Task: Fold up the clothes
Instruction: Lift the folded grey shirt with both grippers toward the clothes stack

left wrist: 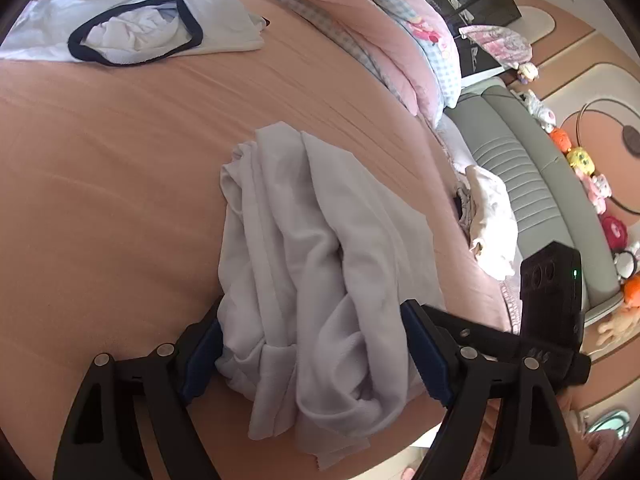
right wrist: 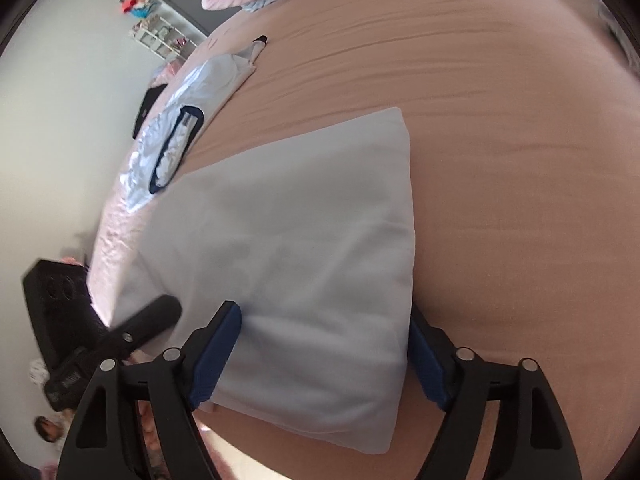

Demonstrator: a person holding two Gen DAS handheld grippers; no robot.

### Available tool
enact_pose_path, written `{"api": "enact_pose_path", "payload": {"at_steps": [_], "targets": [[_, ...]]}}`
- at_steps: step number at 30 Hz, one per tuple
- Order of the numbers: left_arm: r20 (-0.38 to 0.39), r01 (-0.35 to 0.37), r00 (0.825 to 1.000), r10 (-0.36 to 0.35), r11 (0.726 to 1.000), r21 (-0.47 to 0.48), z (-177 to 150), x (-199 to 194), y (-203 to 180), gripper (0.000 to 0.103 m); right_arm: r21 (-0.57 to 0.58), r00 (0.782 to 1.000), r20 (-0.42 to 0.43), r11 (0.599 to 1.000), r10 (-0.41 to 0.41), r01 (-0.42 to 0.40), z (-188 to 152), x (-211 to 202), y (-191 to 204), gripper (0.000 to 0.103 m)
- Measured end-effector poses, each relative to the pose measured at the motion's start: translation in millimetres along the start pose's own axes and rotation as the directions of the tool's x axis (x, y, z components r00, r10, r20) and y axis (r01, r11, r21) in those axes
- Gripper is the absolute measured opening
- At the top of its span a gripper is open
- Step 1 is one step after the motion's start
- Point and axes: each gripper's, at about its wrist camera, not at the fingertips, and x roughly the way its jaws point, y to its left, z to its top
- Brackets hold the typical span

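Salmon-pink bedsheet (left wrist: 120,184) covers the bed on which everything lies. On it, in the left wrist view, a crumpled pale grey garment (left wrist: 312,264) sits bunched in loose folds, its near end lying between the spread jaws of the left gripper (left wrist: 312,344), whose blue pads flank the cloth without pinching it. Farther back lies a white shirt with a dark navy collar (left wrist: 132,32), and a pink quilted blanket (left wrist: 360,20) is heaped along the bed's far side. In the right wrist view, a smooth, flat-folded pale grey cloth (right wrist: 296,248) rests on the sheet, its near edge between the spread jaws of the right gripper (right wrist: 324,356); the navy-collared shirt lies just beyond it.
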Motion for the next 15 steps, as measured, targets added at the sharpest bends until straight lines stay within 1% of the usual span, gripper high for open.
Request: {"api": "enact_pose_path", "payload": {"at_steps": [1, 2, 3, 4, 6, 7, 8, 10, 11, 12, 13, 14, 15], "targets": [[0.003, 0.010, 1.000, -0.010, 1.000, -0.008, -1, -3, 2, 0.070, -0.009, 1.000, 0.009, 1.000, -0.016, 0.016, -2, -3, 3, 0.060], [0.006, 0.025, 1.000, -0.024, 0.999, -0.022, -1, -6, 5, 0.051, -0.012, 1.000, 0.016, 1.000, -0.023, 0.023, -4, -5, 5, 0.057], [0.009, 0.038, 0.999, -0.038, 0.999, -0.035, -1, -8, 7, 0.050, -0.002, 1.000, 0.017, 1.000, -0.006, 0.006, -5, -7, 4, 0.051], [0.011, 0.051, 0.999, -0.050, 0.998, -0.049, -1, -8, 8, 0.049, 0.009, 1.000, 0.019, 1.000, 0.010, -0.010, -6, -9, 4, 0.049], [0.015, 0.070, 0.998, -0.069, 0.995, -0.070, 0, -8, 10, 0.049, 0.022, 0.999, 0.014, 0.999, 0.032, -0.032, -7, -8, 1, 0.049], [0.013, 0.069, 0.998, -0.068, 0.995, -0.073, 0, -5, 9, 0.049, 0.028, 0.999, 0.008, 0.999, 0.040, -0.041, -7, -5, -1, 0.051], [0.010, 0.073, 0.997, -0.073, 0.994, -0.082, 0, -3, 9, 0.052, 0.043, 0.998, 0.001, 0.997, 0.057, -0.057, -5, -1, -5, 0.053], [0.007, 0.096, 0.995, -0.096, 0.989, -0.115, 1, 1, 13, 0.059, 0.076, 0.994, -0.001, 0.991, 0.109, -0.108, -3, 3, -11, 0.063], [0.007, 0.097, 0.995, -0.097, 0.988, -0.119, 1, 3, 13, 0.059, 0.092, 0.991, -0.001, 0.987, 0.134, -0.134, -2, 6, -14, 0.064], [0.008, 0.091, 0.996, -0.090, 0.990, -0.111, 2, 3, 11, 0.059, 0.100, 0.989, 0.000, 0.984, 0.145, -0.144, -1, 7, -16, 0.062], [0.008, 0.074, 0.997, -0.074, 0.994, -0.084, 2, 3, 5, 0.056, 0.085, 0.994, 0.001, 0.990, 0.112, -0.112, -2, 5, -13, 0.050], [0.015, 0.056, 0.998, -0.056, 0.997, -0.055, 2, 2, -2, 0.050, 0.069, 0.996, 0.006, 0.994, 0.084, -0.084, -2, 3, -9, 0.045], [0.027, 0.037, 0.999, -0.037, 0.999, -0.023, 1, 0, -10, 0.049, 0.055, 0.997, 0.019, 0.996, 0.070, -0.071, -4, 0, -5, 0.041]]}}
